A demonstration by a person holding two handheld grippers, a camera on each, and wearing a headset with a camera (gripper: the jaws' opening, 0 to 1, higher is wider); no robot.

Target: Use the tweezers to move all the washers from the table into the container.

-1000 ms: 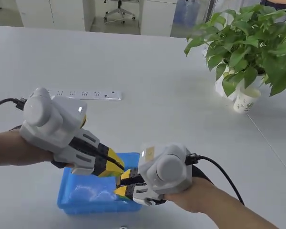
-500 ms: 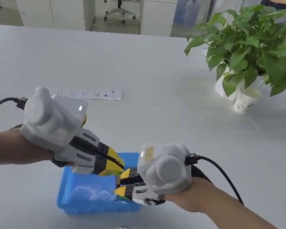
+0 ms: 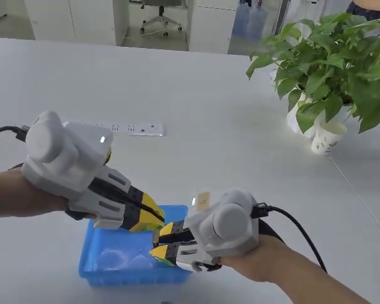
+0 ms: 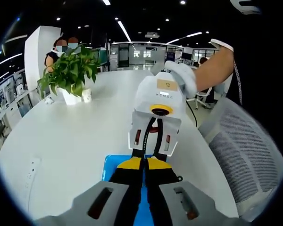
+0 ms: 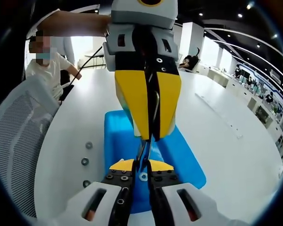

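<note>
Although the headset has shifted slightly, both grippers stay over the blue container point(image 3: 107, 269). The left gripper point(image 3: 157, 219) has its fingers clamped on the tweezers point(image 5: 153, 110), and the right gripper point(image 3: 157, 244) pinches their tip beside one washer point(image 5: 143, 177). Three washers point(image 5: 85, 161) remain on the bench point(image 3: 209, 145).

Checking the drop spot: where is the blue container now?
In the head view the blue container sits on the table at bottom left, beneath the left claw and right claw, nearer the person than the power strip.
</note>
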